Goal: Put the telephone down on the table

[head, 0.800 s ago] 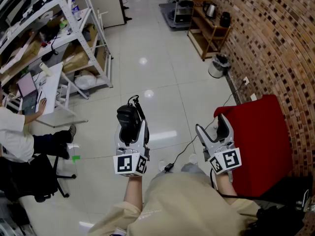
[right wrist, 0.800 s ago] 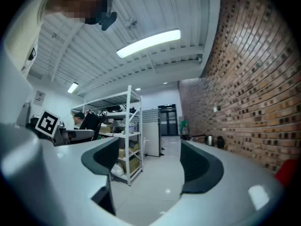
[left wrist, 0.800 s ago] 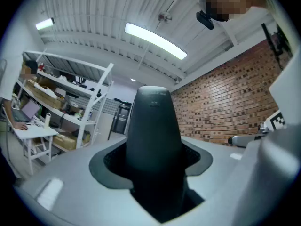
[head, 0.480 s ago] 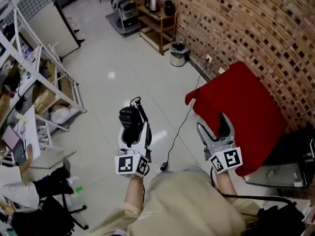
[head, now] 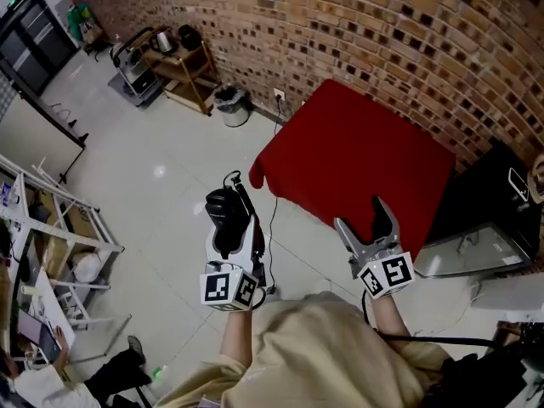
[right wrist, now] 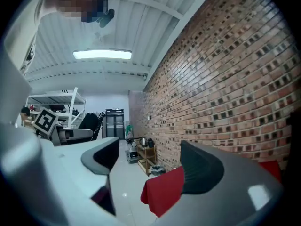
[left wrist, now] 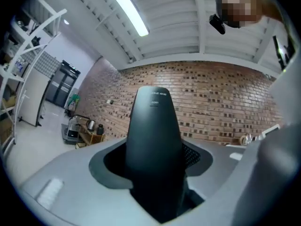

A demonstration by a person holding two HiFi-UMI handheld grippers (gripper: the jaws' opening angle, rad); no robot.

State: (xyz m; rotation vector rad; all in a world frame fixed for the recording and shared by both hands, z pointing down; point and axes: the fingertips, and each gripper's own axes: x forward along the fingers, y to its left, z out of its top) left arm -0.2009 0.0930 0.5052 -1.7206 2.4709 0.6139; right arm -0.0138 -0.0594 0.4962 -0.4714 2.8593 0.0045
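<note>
Left gripper (head: pixel 230 238): jaws clenched on black plastic telephone handset (head: pixel 223 212), held in the air above pale tiled floor (head: pixel 161 194) | right gripper (head: pixel 361 218): jaws spread, nothing between | red-covered counter (head: pixel 357 155) ahead by brown brick wall (head: pixel 382 32), telephone off it

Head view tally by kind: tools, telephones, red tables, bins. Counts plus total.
tools: 2 (left tool shut on the telephone, right tool open, empty)
telephone: 1
red table: 1
bin: 1
total: 5
</note>
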